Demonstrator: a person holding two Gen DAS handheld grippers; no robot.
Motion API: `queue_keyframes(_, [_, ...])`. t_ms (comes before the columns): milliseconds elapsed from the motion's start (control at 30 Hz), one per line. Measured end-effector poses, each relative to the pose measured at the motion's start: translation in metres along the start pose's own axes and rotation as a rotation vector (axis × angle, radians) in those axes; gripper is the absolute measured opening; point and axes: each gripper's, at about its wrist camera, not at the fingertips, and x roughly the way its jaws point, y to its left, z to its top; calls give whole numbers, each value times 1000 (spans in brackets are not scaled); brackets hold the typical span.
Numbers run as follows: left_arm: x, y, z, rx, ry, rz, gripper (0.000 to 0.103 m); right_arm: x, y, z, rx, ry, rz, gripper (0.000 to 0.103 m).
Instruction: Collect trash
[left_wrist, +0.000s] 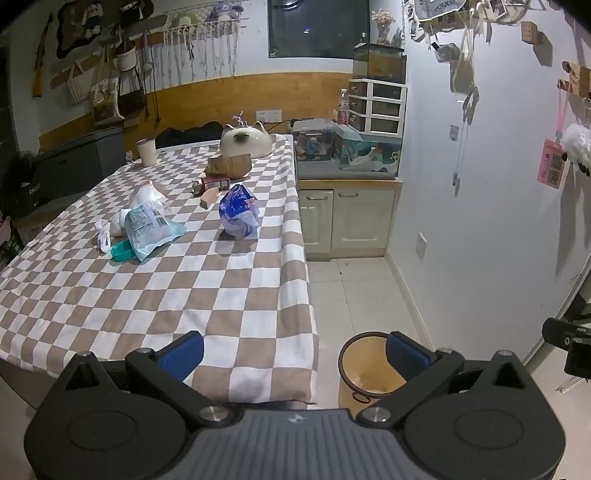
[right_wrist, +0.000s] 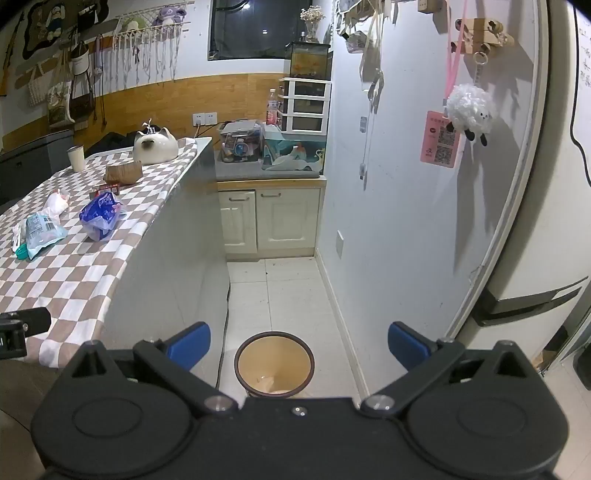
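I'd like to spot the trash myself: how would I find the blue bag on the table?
Start at the checkered table and look toward its right edge, in front of the cat-shaped ornament. The blue bag stands there alone, crumpled. It is deep blue and purple; the pale teal packet to its left lies flat among white scraps.
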Motion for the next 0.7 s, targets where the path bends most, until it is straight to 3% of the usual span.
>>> queue_keyframes(700, [0,0,0,-4,3,-2,103,1,0,-1,2,1,0,103])
